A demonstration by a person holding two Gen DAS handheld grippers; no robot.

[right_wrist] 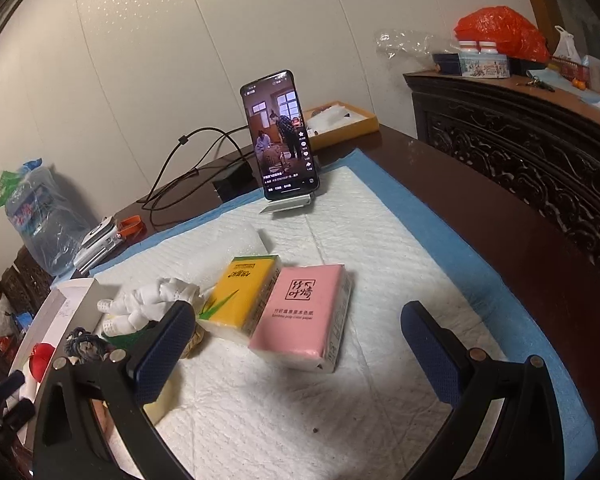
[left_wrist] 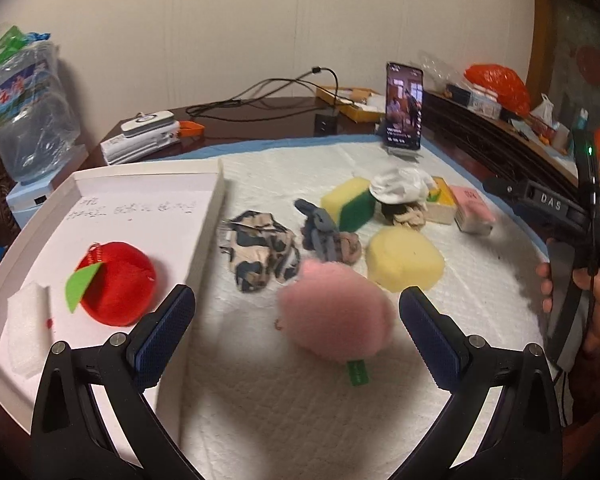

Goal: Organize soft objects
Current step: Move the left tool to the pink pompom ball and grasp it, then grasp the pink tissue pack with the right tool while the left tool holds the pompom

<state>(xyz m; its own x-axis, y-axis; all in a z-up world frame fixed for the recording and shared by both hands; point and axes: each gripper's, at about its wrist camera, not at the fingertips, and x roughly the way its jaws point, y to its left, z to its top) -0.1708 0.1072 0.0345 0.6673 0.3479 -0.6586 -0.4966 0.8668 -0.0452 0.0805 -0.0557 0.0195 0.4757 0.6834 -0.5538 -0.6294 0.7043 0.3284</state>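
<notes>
- While the left gripper [left_wrist: 296, 332] stands with its jaws spread wide and nothing held, a fluffy pink plush peach [left_wrist: 336, 312] with a green tag lies on the white quilted pad [left_wrist: 260, 400] between and just ahead of its blue fingertips [left_wrist: 168, 320], blurred.
- Left of the peach, one shallow white cardboard tray [left_wrist: 148, 184] holds one red plush apple [left_wrist: 120, 284] with a green felt leaf and one white foam block [left_wrist: 26, 328].
- Behind the peach lie one leopard-print cloth scrunchie [left_wrist: 260, 256], one grey knotted fabric piece [left_wrist: 320, 232], and two sponges: a plain yellow sponge [left_wrist: 404, 260] and a yellow sponge with a green scouring side [left_wrist: 350, 200].
- Farther back sit one white crumpled cloth [left_wrist: 400, 184] and two tissue packs, side by side and touching: a yellow tissue pack [right_wrist: 248, 296] and a pink tissue pack [right_wrist: 300, 316].
- The right gripper [right_wrist: 296, 344] is likewise wide open and empty, held above the pad with the pink pack ahead between its fingers.
- One black smartphone [right_wrist: 284, 136] stands upright on a stand at the pad's far edge, its screen lit.
- A person's hand [left_wrist: 596, 304] grips the right tool's handle at the left view's right edge.
</notes>
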